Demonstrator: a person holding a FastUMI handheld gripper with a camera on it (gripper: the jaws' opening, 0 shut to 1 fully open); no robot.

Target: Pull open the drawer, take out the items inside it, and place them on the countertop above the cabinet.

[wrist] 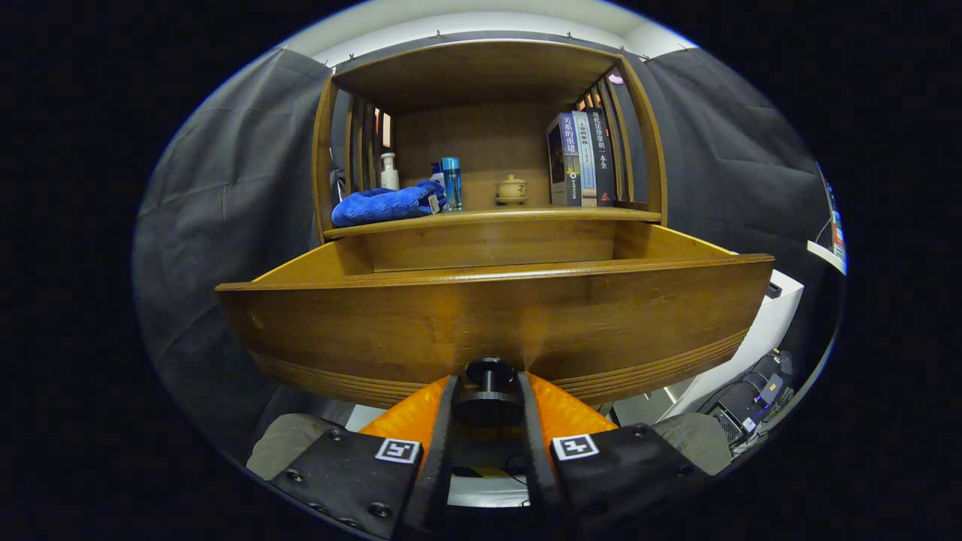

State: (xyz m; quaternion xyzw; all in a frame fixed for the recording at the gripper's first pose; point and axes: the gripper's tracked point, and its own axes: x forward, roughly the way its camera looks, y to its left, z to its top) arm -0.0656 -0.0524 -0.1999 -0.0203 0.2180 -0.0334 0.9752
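The wooden drawer [496, 315] stands pulled out from the cabinet, its front panel close ahead of me. A dark round knob [488, 391] sits low on the middle of that panel. My gripper [487, 397] is shut on the knob, one finger pressing each side of it. The drawer's inside is hidden below its front rim. Above it runs the wooden countertop [541, 215], carrying a blue towel [387, 204], a white bottle [388, 172], a blue bottle [451, 182] and a small lidded teacup [512, 189].
Three books [580, 159] stand upright at the countertop's right end, under a slatted wooden hutch [481, 71]. A white box [759, 338] and cables with equipment [751, 398] lie to the lower right of the drawer. Cloth walls close in both sides.
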